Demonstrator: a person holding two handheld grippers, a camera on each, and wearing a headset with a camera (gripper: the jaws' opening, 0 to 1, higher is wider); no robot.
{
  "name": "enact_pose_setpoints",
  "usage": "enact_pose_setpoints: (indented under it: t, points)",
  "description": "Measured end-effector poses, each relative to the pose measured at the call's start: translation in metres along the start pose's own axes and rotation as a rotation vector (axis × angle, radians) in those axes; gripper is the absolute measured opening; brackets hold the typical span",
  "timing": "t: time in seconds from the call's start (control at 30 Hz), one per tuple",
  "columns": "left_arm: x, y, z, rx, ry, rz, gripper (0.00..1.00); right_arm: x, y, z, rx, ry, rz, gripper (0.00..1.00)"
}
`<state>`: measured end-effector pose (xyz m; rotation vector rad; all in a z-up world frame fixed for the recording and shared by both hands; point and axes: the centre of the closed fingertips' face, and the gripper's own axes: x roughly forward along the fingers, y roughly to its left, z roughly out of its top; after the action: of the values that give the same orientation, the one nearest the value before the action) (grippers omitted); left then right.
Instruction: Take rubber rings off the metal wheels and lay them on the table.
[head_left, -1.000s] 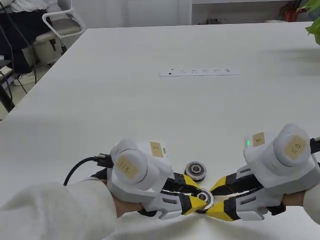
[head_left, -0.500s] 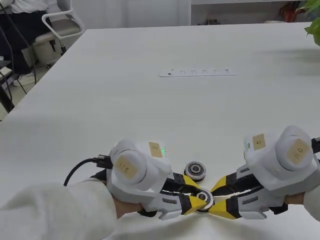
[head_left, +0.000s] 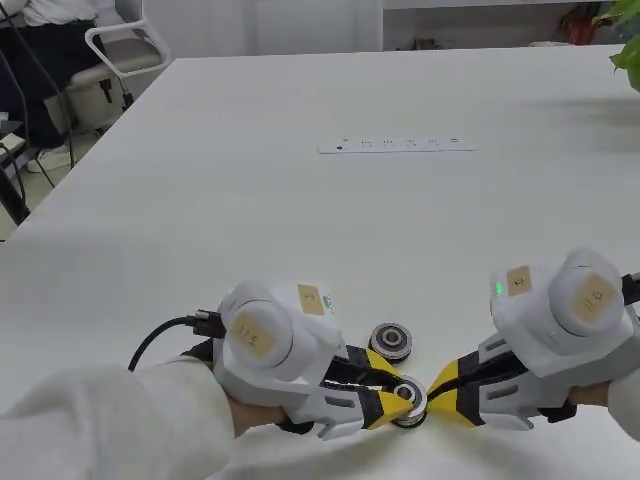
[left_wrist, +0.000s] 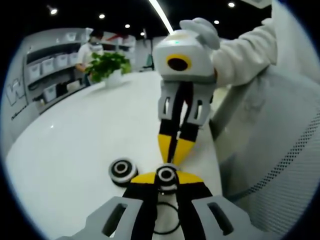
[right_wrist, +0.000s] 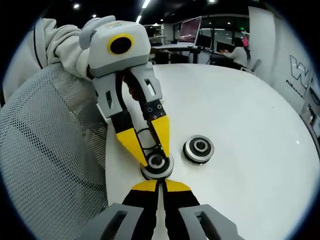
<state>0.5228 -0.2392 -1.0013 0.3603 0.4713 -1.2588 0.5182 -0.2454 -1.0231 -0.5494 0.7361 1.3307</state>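
At the table's (head_left: 300, 230) near edge, the left gripper (head_left: 397, 390) clamps 1 metal wheel (right_wrist: 156, 163); the right gripper (right_wrist: 161, 186), fingers together, sits just beside it, with a 2nd wheel (head_left: 391, 340) near.

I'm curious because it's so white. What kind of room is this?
Probably an office or meeting room: a long white table with a socket strip, an office chair beside it, and a potted plant.

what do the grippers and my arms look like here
The left hand-held gripper and right hand-held gripper both have rounded white housings, black linkages, yellow jaw tips, tan numbered stickers and a small green light. A black cable leaves the left one. The sleeve is off-white.
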Motion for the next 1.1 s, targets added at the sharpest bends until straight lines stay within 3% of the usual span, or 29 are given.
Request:
enact_pose_setpoints:
  t: [0.1,0.23,0.33,0.47,0.53,0.57,0.67,1.1]
  points:
    - [0.0,0.0,0.0,-0.001,0.0,0.001,0.14,0.0,-0.002,0.0,0.033,0.006,-0.002,0.0]
    - [0.0,0.0,0.0,-0.002,-0.002,0.004,0.14,-0.002,-0.004,-0.001,0.142,0.006,-0.004,0.0]
    - [0.0,0.0,0.001,-0.003,-0.003,0.006,0.14,-0.005,-0.006,0.0,0.307,-0.003,0.006,0.0]
    - [0.0,0.0,0.001,-0.004,-0.004,0.006,0.14,-0.01,-0.008,0.002,0.41,-0.05,0.025,0.0]
    - [0.0,0.0,0.001,-0.003,-0.004,0.006,0.14,-0.014,-0.011,0.011,0.471,-0.111,0.032,0.0]
    - [0.0,0.0,0.001,-0.001,-0.004,0.008,0.14,-0.015,-0.011,0.01,0.488,-0.107,0.042,0.0]
    - [0.0,0.0,0.001,0.003,-0.003,0.008,0.14,-0.013,-0.008,0.01,0.467,-0.1,0.034,0.0]
    - [0.0,0.002,0.0,0.009,-0.002,0.017,0.13,-0.011,-0.008,0.01,0.545,-0.077,0.016,0.0]
